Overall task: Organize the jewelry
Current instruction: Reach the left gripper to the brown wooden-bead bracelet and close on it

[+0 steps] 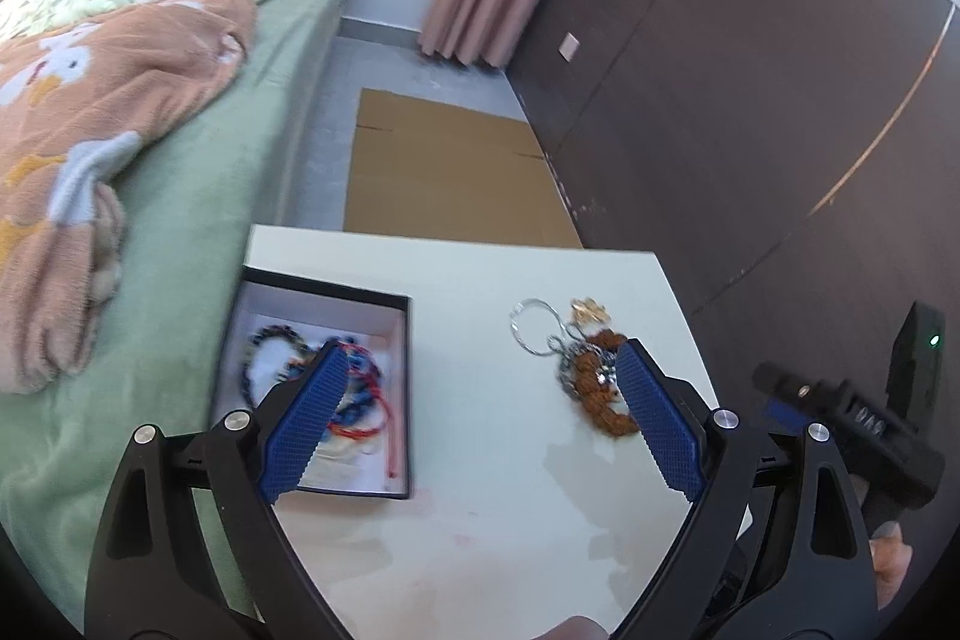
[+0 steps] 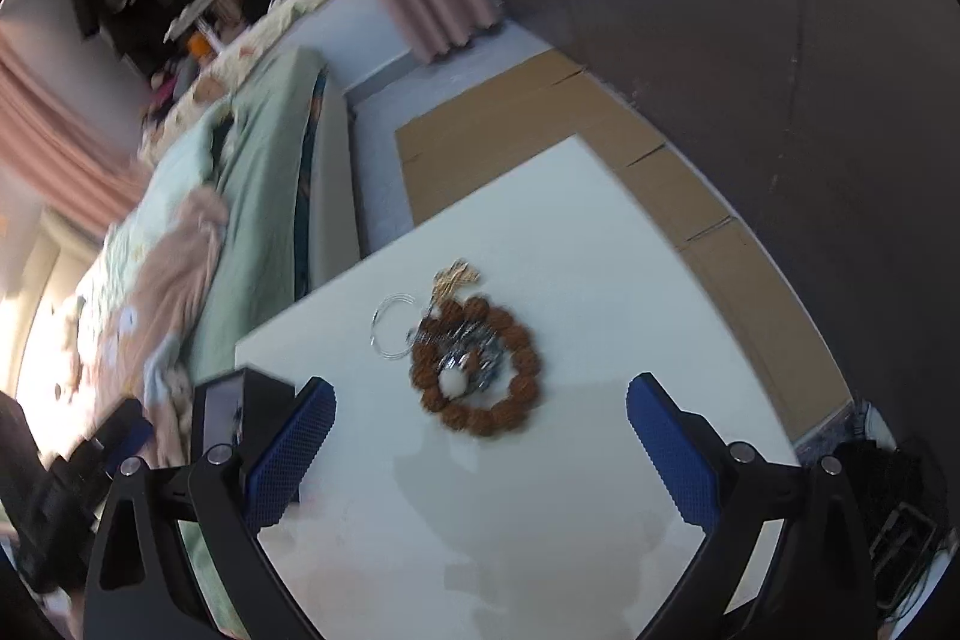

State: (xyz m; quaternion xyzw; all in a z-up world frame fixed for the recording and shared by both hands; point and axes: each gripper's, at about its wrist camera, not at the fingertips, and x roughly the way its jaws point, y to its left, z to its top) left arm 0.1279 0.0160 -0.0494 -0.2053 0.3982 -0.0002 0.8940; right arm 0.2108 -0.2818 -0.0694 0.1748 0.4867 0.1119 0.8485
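On my far left the bed (image 1: 198,196) with its green sheet runs flush against the worktop (image 1: 480,460), so I have no room to swing out that way. Next comes the black jewelry box (image 1: 405,340), white inside, sitting at the worktop's left edge; in it lie a dark beaded bracelet (image 1: 264,346) and a tangle of red cord and blue beads (image 1: 369,400), blurred, so I cannot separate the pieces. My left gripper (image 1: 480,388) hangs released above the worktop, one finger over the box and the other over the loose heap, grasping nothing. Between box and heap is a bare white strip of worktop.

The heap itself: a brown seed-bead bracelet (image 2: 480,370) forming a full ring, silvery chain (image 2: 468,358) and a white bead (image 2: 453,382) bunched inside it, a thin silver hoop (image 2: 390,328) touching its left side, a gold ornament (image 2: 457,277) at its far edge. My right gripper (image 2: 480,400) is spread wide just short of that ring, empty.

To the right the worktop ends near a dark wall (image 1: 750,70), flattened cardboard (image 2: 540,118) on the floor beyond. I can read no writing anywhere.
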